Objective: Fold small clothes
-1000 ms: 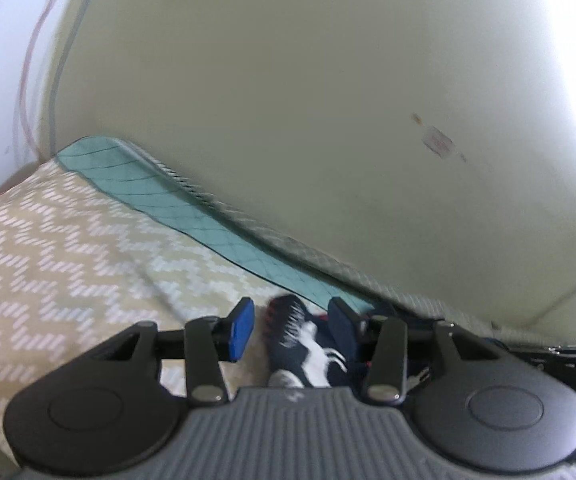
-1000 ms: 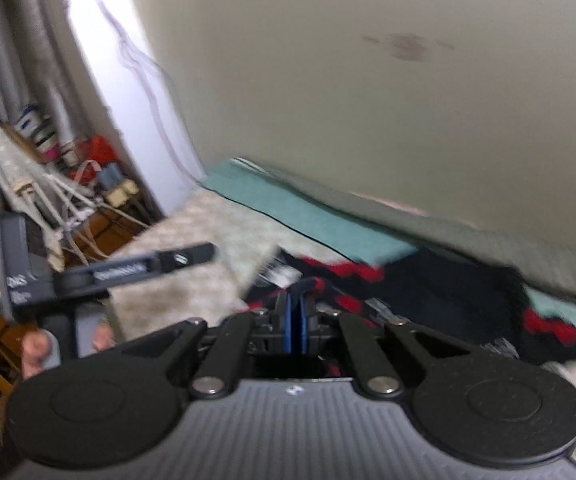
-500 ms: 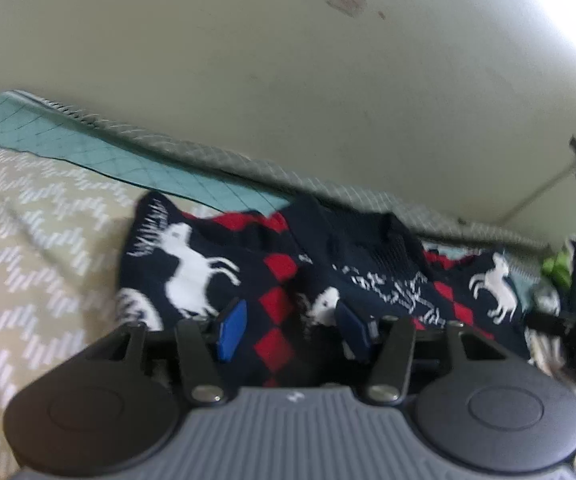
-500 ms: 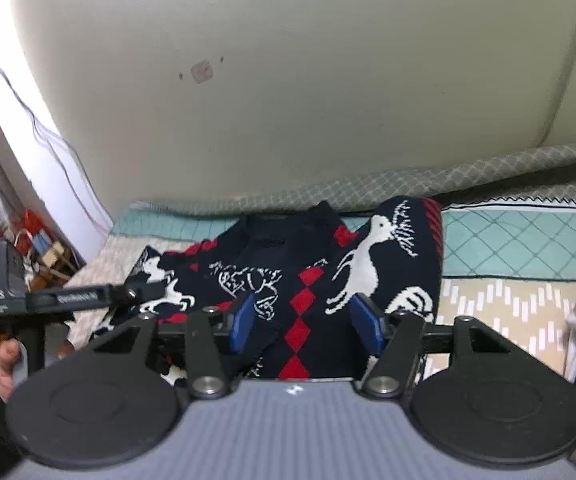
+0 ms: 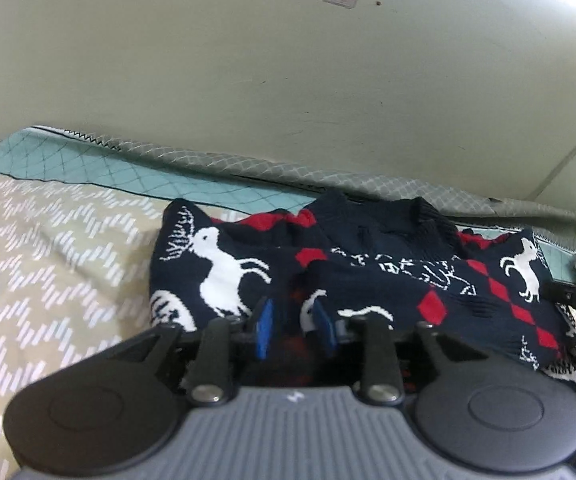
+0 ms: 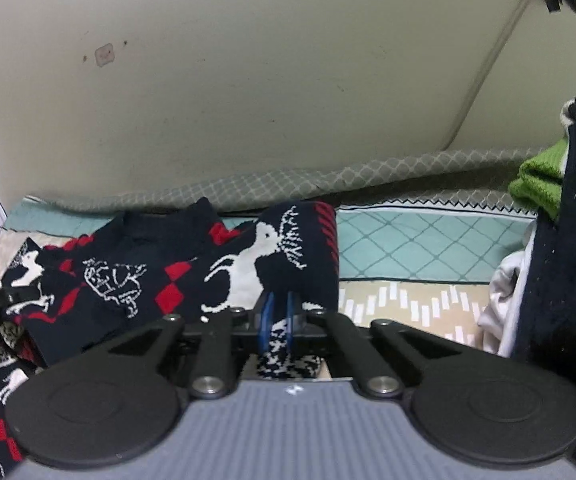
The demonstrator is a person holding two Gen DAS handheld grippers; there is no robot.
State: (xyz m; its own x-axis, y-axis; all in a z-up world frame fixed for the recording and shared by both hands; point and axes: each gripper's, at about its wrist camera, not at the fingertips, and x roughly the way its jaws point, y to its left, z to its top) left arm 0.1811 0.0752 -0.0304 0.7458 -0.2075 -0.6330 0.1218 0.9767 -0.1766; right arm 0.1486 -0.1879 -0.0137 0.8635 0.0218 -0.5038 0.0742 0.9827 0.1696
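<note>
A small navy sweater [image 5: 387, 264] with white reindeer and red diamonds lies spread on the bed, its collar toward the wall. It also shows in the right wrist view [image 6: 168, 276]. My left gripper [image 5: 293, 330] is at the sweater's near left part, its blue pads partly closed around a fold of the knit. My right gripper [image 6: 276, 320] is shut on the sweater's near right edge, with knit fabric pinched between its pads. The other gripper's tip [image 5: 575, 300] shows at the right edge of the left wrist view.
The bed has a beige zigzag cover [image 5: 48, 264] and a teal quilted strip [image 6: 415, 240] along the cream wall [image 5: 288, 80]. A pile of other clothes, dark navy [image 6: 559, 240], green [image 6: 539, 180] and white [image 6: 503, 292], stands at the right.
Both grippers have come down onto the sweater and closed: the right one from wide open to pinching the edge, the left one narrowing around a fold.
</note>
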